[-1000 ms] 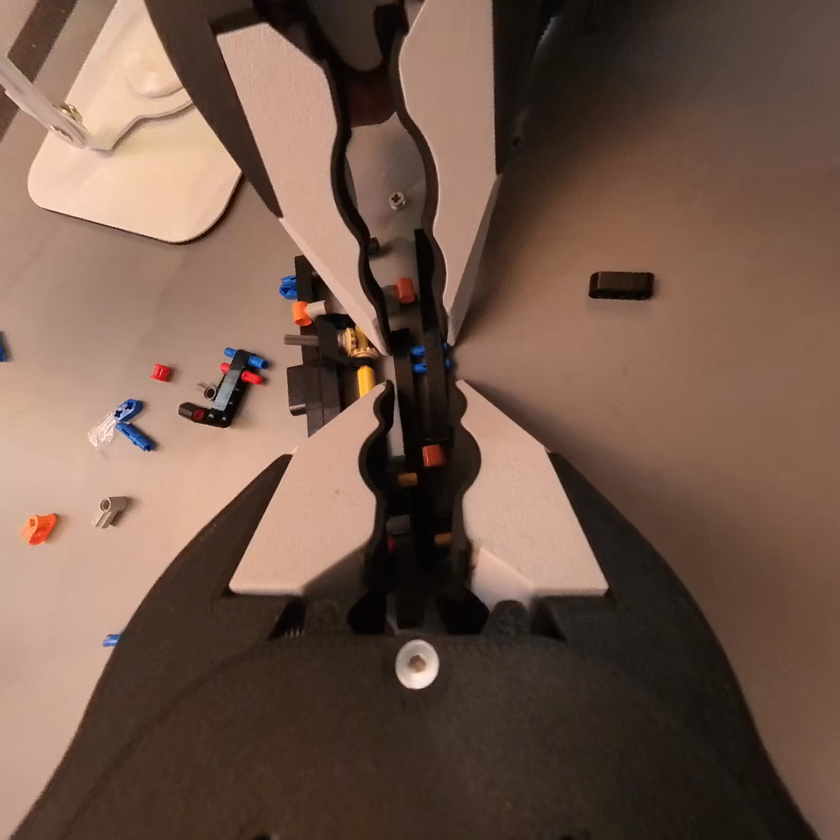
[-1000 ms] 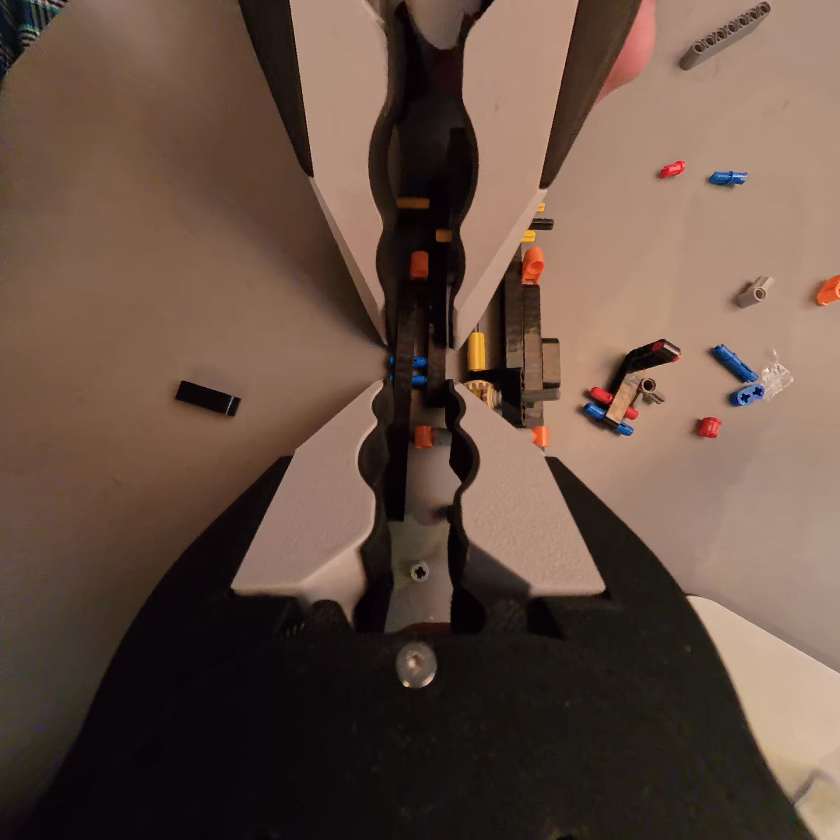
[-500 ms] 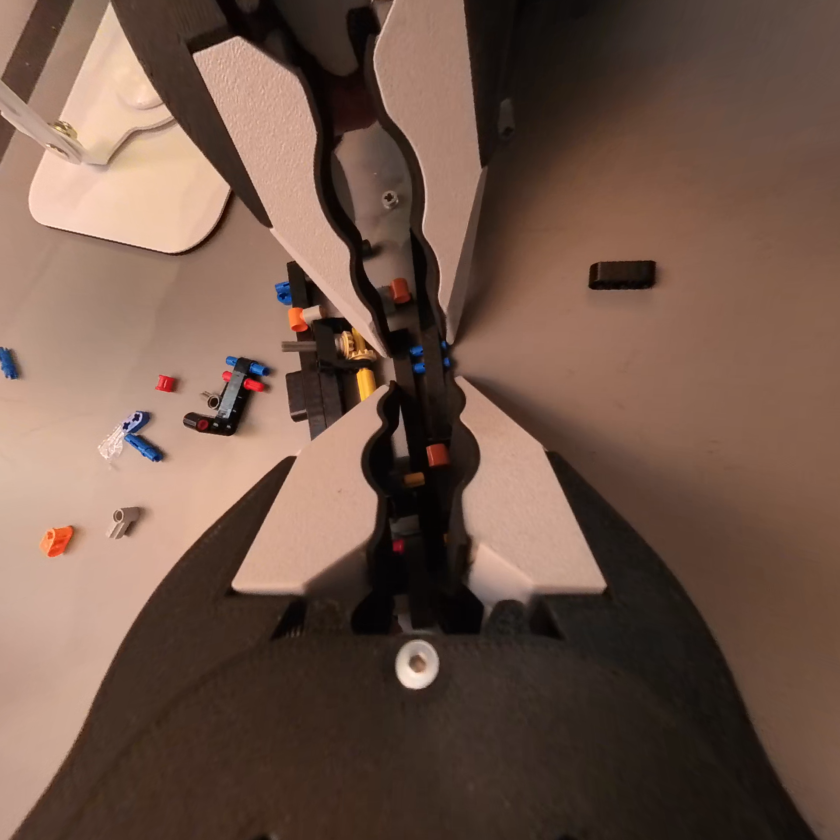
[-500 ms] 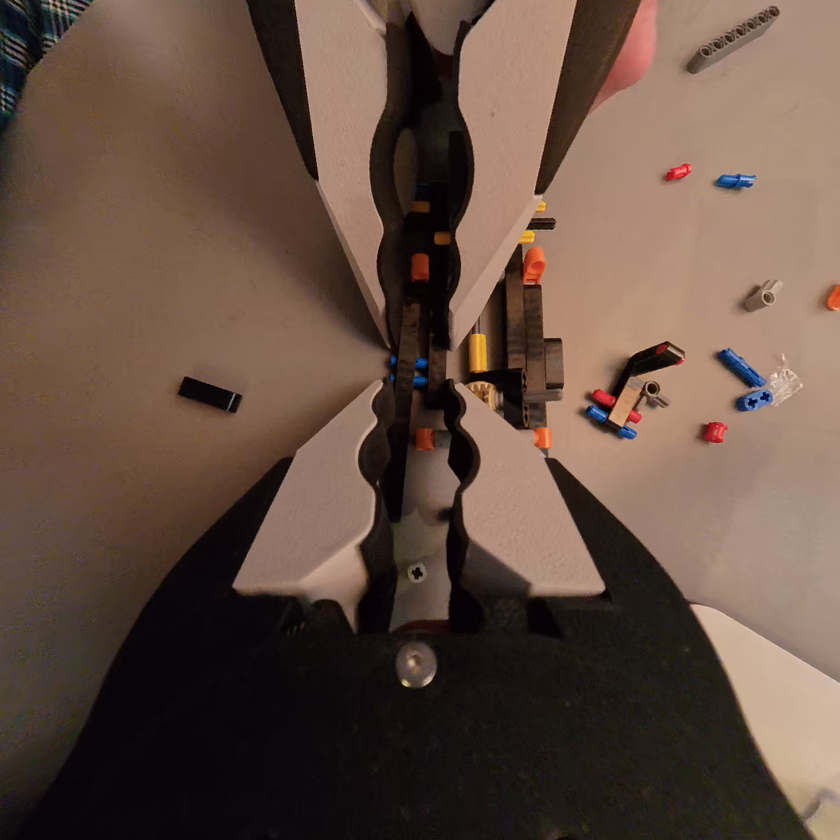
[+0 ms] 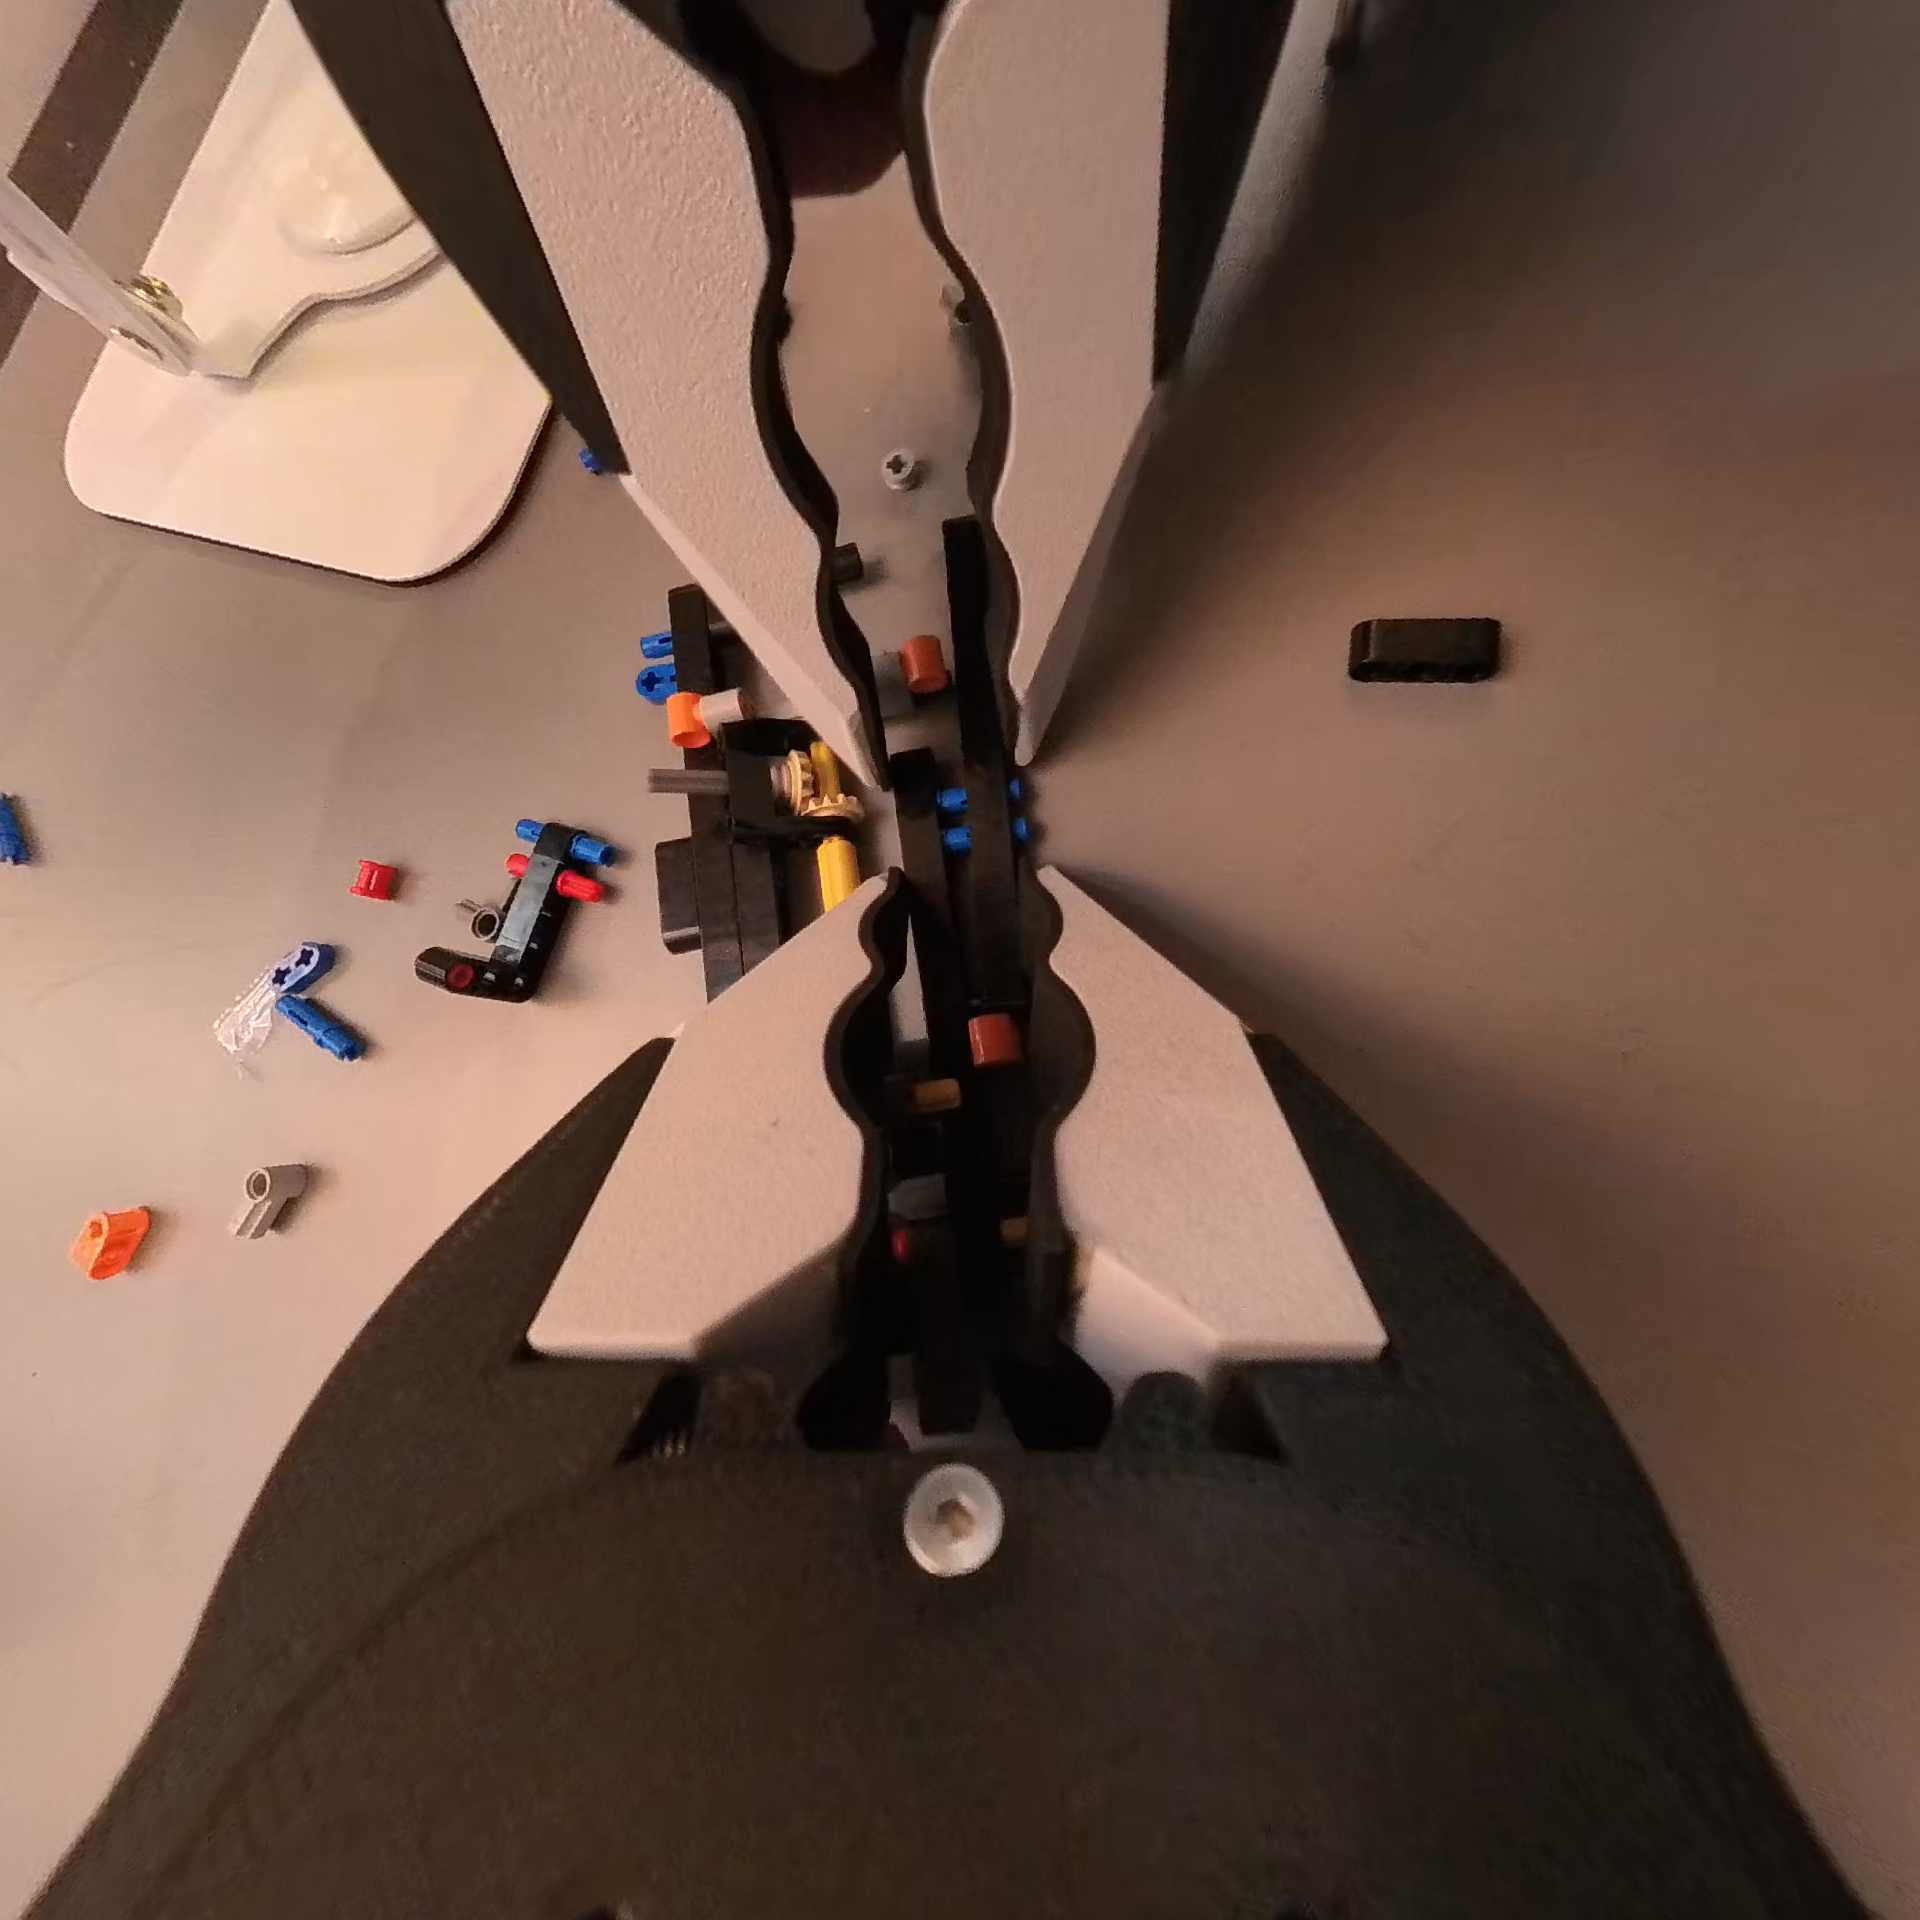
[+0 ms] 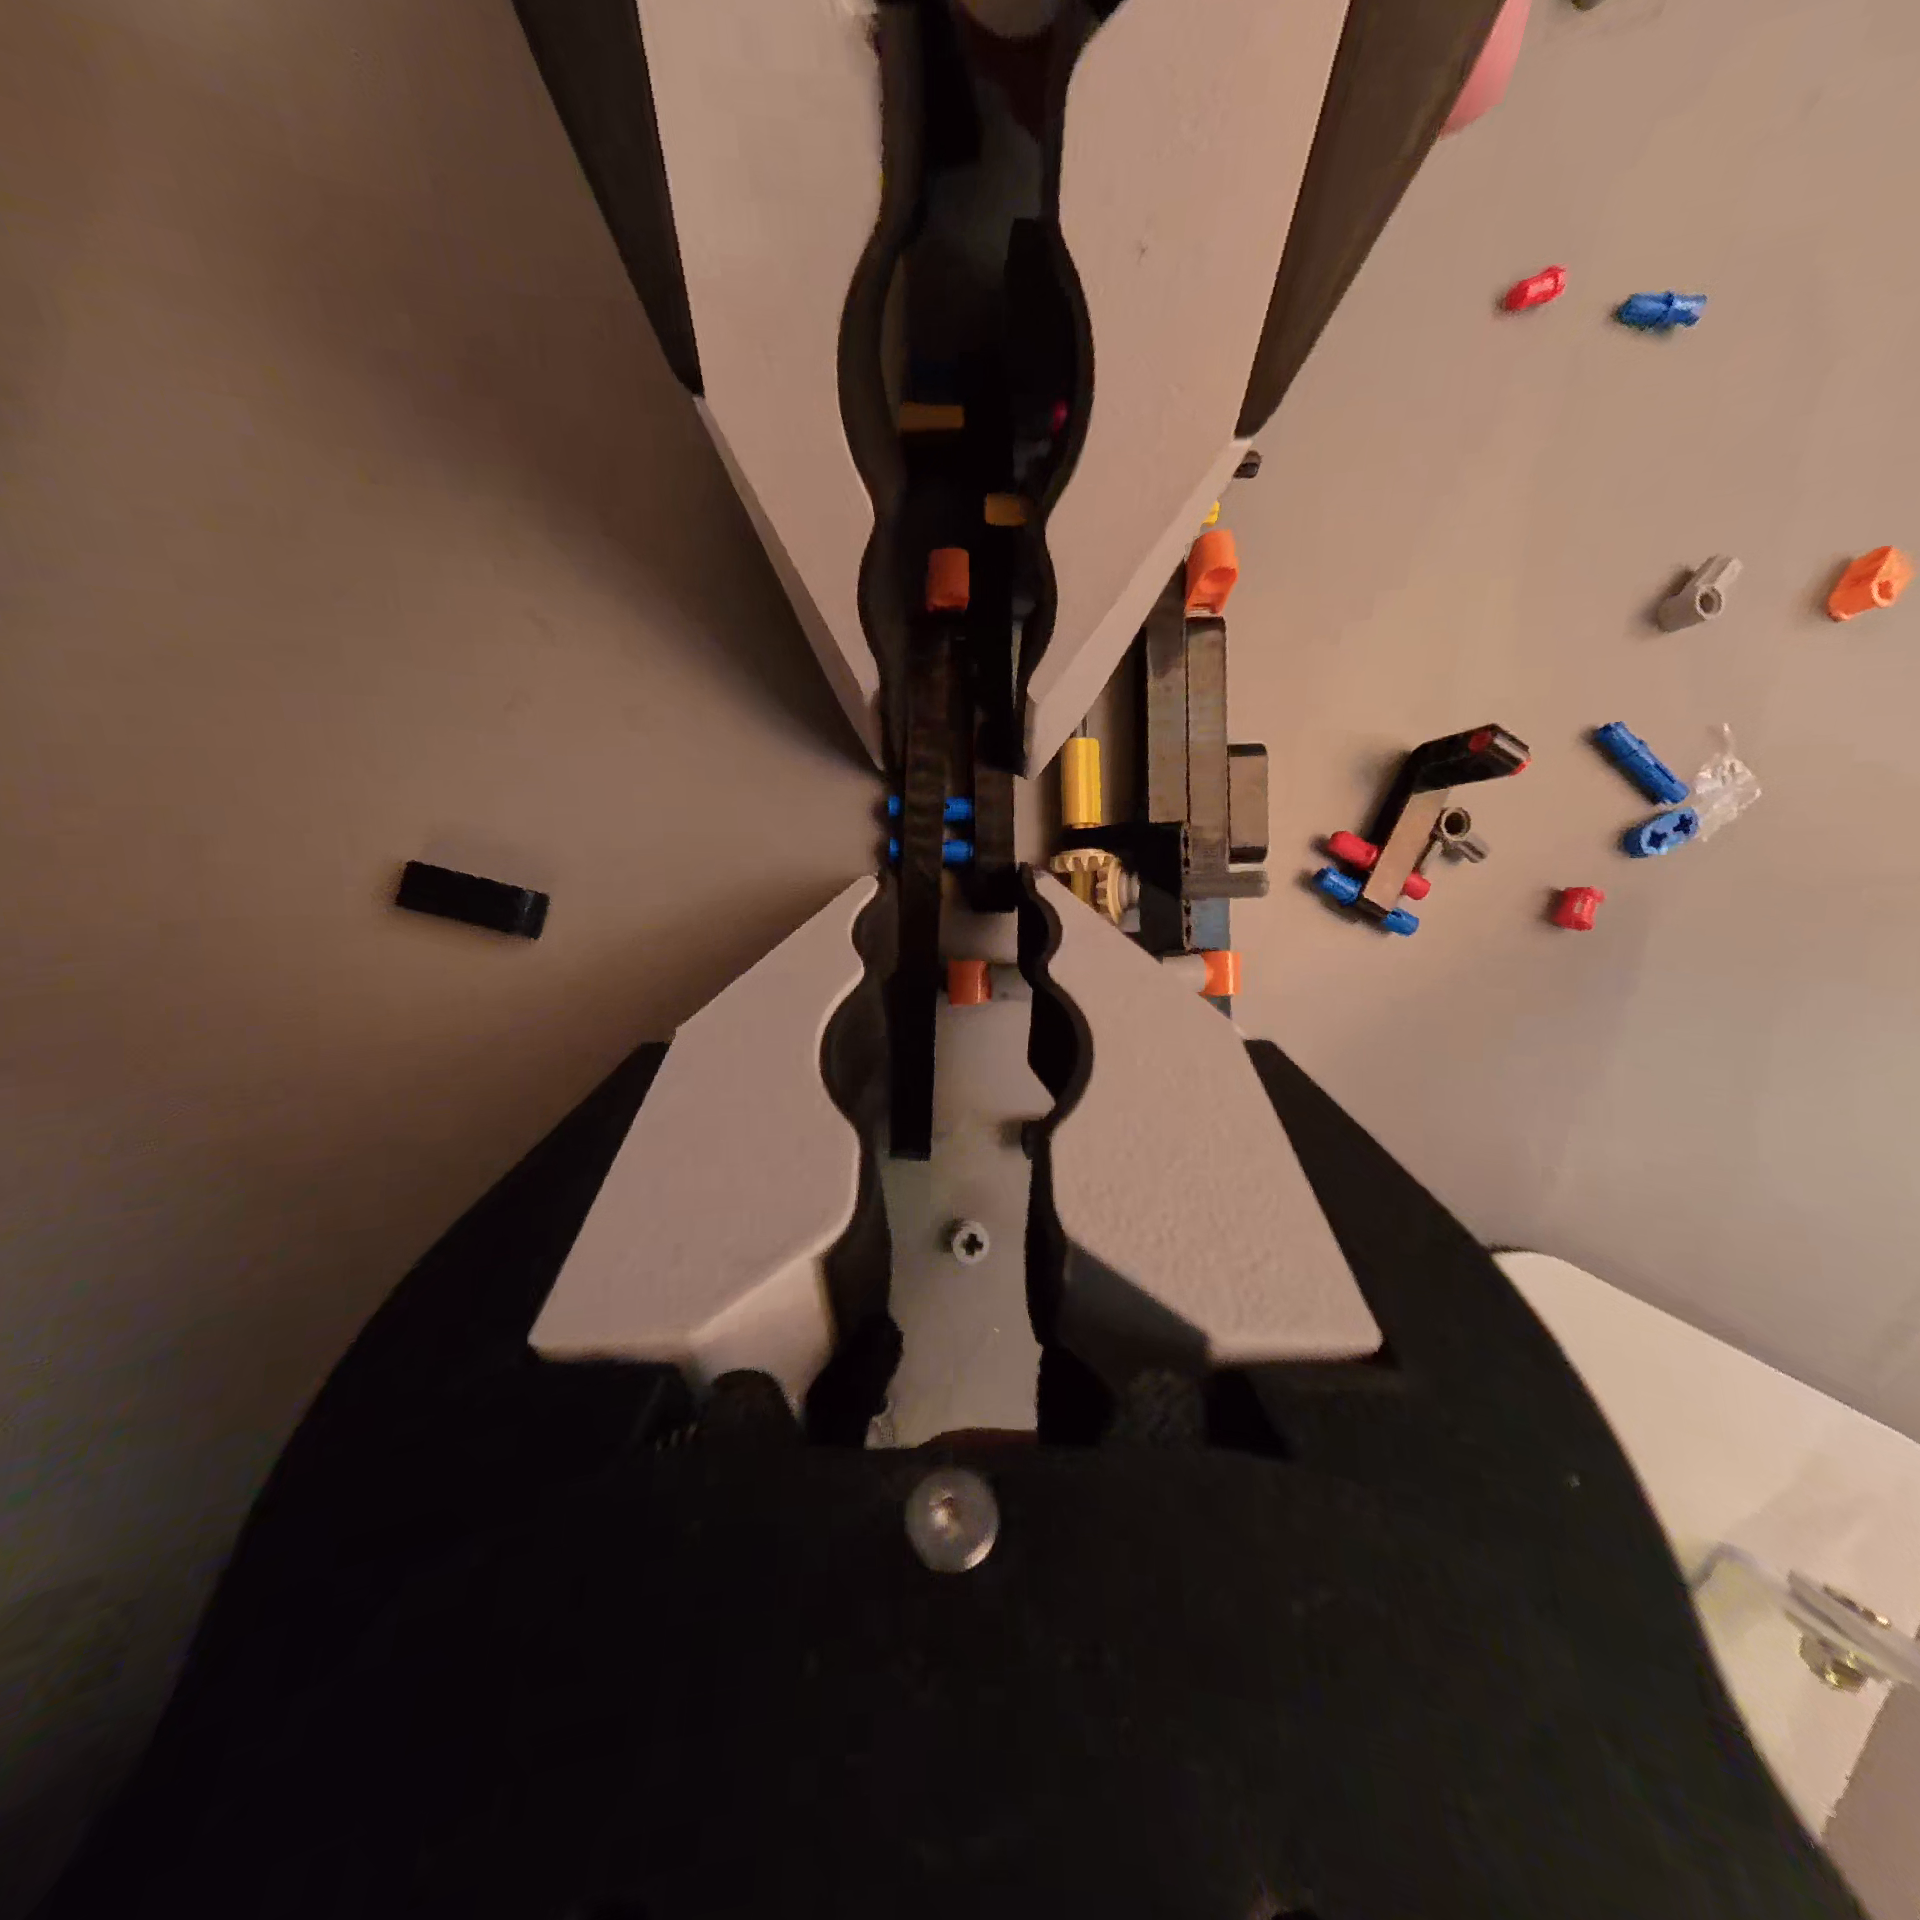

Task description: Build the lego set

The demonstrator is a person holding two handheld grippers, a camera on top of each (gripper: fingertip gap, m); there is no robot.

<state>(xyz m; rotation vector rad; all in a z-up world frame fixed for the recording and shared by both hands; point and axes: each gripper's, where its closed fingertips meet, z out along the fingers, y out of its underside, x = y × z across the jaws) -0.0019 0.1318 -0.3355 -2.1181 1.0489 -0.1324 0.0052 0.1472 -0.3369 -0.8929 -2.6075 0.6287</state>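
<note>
The lego assembly (image 5: 977,821) is a stack of long black beams with blue pins, orange bushes, a yellow axle and a tan gear. It is held just above the table between both grippers, which face each other tip to tip. My left gripper (image 5: 966,881) is shut on the near end of the beams. My right gripper (image 6: 951,881) is shut on the other end of the assembly (image 6: 925,821). Each gripper shows at the top of the other's view. The assembly's wider part (image 6: 1205,790) sticks out to one side.
Loose parts lie on the grey table: a short black beam (image 5: 1423,649), an angled black beam with red and blue pins (image 5: 509,925), a red bush (image 5: 372,878), an orange connector (image 5: 111,1242), a grey connector (image 5: 268,1200) and blue pins (image 5: 312,1018). A white stand base (image 5: 312,416) is beyond them. The grippers are tip to tip, or close to it. The red bush (image 5: 372,878) is about 12 cm from both grippers' fingertips. My right wrist view (image 6: 1572,905) looks at it from another angle.
Both grippers keep their hold on the assembly. The right gripper has shifted slightly, and a long grey beam has left the top right of its view.
</note>
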